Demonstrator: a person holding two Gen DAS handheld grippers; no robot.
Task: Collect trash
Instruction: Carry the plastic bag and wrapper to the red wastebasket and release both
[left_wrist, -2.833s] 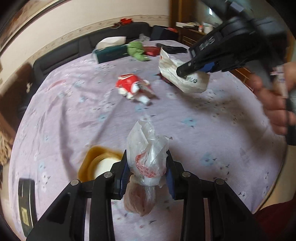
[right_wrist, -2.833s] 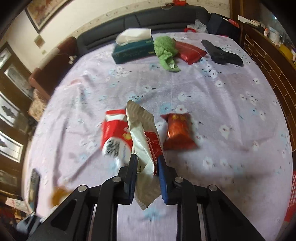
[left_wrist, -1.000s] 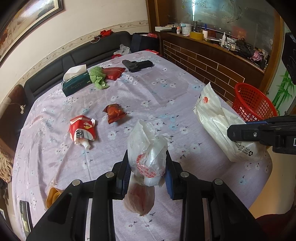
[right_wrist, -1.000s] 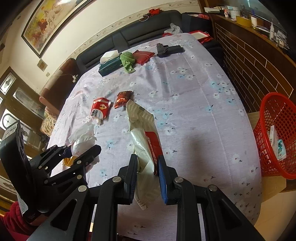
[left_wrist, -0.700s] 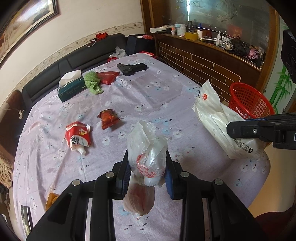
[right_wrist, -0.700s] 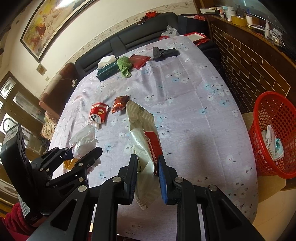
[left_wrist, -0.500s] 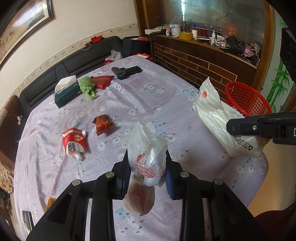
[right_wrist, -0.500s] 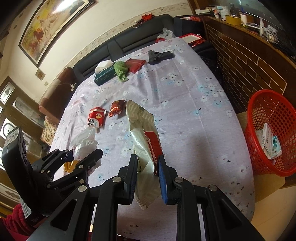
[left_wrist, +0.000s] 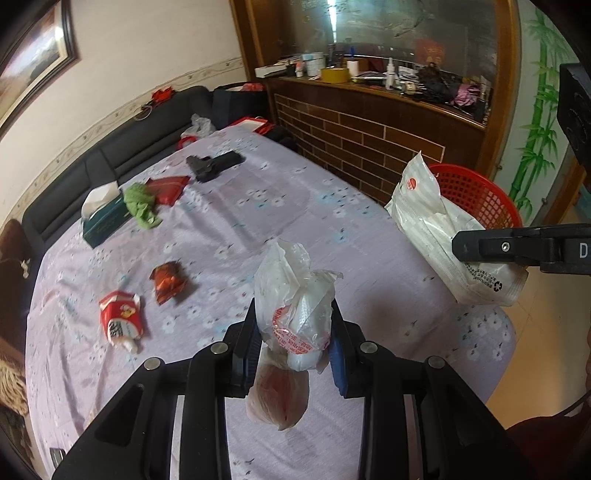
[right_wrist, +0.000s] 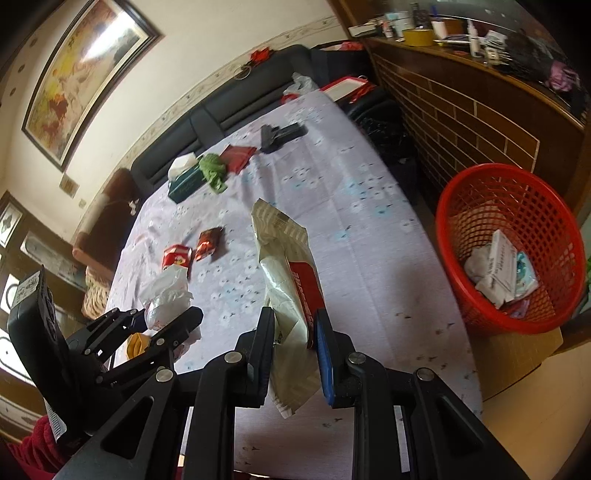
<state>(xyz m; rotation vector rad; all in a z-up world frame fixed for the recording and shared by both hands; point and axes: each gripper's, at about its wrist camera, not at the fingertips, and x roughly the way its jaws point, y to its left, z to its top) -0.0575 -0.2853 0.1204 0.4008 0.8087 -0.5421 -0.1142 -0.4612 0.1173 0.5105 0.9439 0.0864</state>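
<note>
My left gripper (left_wrist: 294, 334) is shut on a crumpled clear plastic bag (left_wrist: 293, 295) with red print, held above the lilac tablecloth (left_wrist: 236, 221). My right gripper (right_wrist: 294, 326) is shut on a white and red wrapper bag (right_wrist: 286, 266), also seen in the left wrist view (left_wrist: 436, 229) near the red mesh basket (right_wrist: 517, 206). The basket stands on the floor right of the table and holds some paper and packets. A red pouch (left_wrist: 120, 319) and a small red snack packet (left_wrist: 167, 282) lie on the table.
A green tissue box (left_wrist: 101, 218), green cloth (left_wrist: 140, 205), red packet (left_wrist: 168, 188) and a black pistol-shaped object (left_wrist: 212, 164) lie at the table's far side. A black sofa (left_wrist: 122, 147) runs behind. A brick-fronted counter (left_wrist: 369, 125) stands at right.
Both grippers have drawn back and up from the table with their bags and swung right. The red basket has come closer and larger in both views.
</note>
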